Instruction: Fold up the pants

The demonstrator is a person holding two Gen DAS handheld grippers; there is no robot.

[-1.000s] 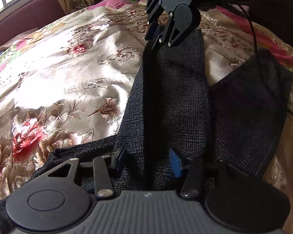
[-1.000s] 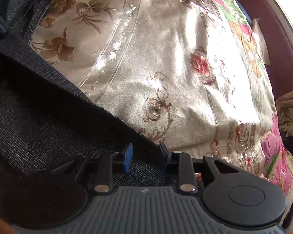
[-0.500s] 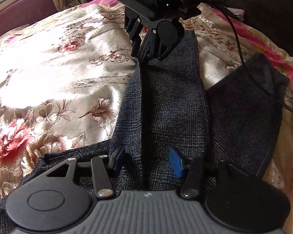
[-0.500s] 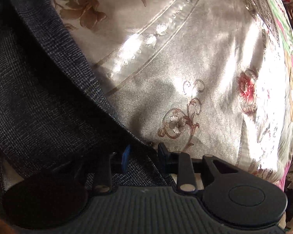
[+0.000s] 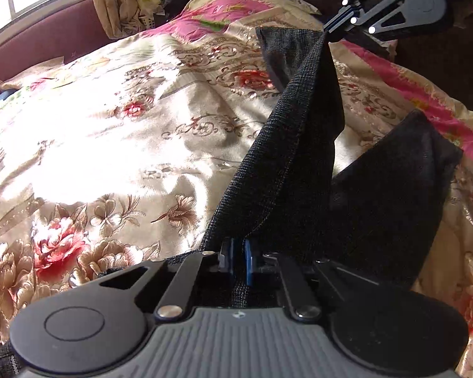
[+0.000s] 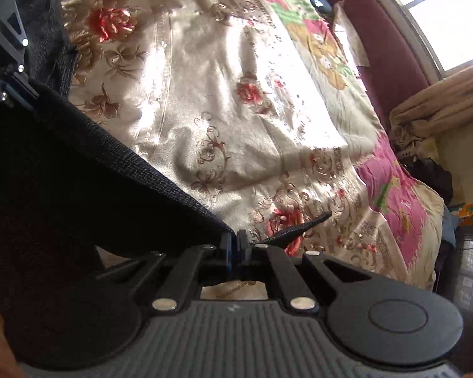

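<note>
left gripper (image 5: pixel 236 260) is pinching pants (image 5: pixel 287 163) | right gripper (image 6: pixel 235 245) is pinching far end | leg is stretching lengthwise between fingers | other leg, probably flat, is lying beside

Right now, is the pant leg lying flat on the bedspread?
No, the pant leg hangs stretched above the bedspread between both grippers.

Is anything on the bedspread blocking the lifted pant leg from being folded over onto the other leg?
Nothing visible does. Both the left gripper and right gripper are shut on the pants, and the other leg lies flat on the bedspread with nothing on it.
</note>
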